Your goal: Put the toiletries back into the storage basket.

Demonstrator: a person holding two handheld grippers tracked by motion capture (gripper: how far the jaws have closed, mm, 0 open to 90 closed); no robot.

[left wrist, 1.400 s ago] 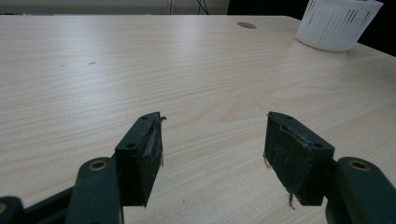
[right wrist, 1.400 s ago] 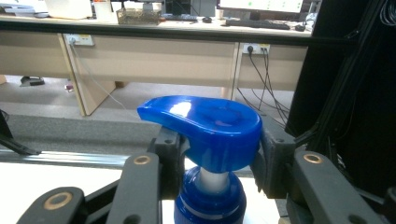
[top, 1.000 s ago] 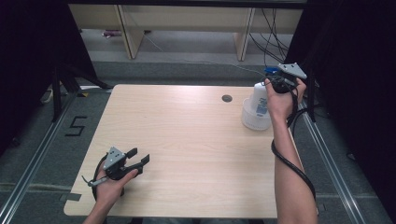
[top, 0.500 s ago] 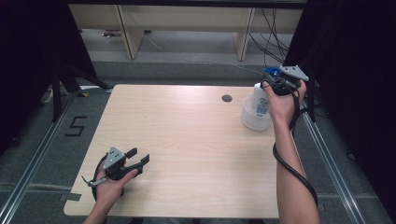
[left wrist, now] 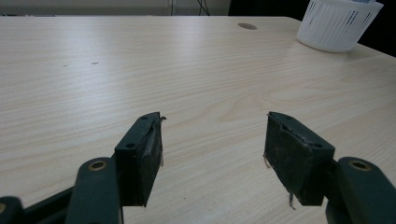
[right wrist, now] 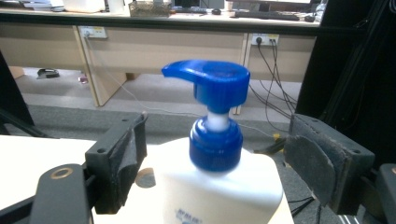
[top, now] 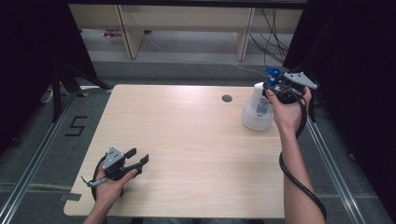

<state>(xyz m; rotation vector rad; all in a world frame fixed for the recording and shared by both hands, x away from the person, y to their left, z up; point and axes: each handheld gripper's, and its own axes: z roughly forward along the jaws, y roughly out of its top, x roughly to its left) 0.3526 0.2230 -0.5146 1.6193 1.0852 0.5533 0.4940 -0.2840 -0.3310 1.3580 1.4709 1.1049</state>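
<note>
The white plastic pump bottle with a blue dispenser head (top: pixel 259 101) is seated upright in a white ribbed basket (top: pixel 256 122) at the desk's (top: pixel 187 140) far right. The right hand-held gripper (right wrist: pixel 219 158) is spread wide astride its neck. The left hand-held gripper (top: pixel 133 160), also wide, is rested near-left, well apart.

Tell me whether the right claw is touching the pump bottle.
Apart: in the right gripper view, the right claw stands open around the pump bottle, with gaps on both sides.
</note>
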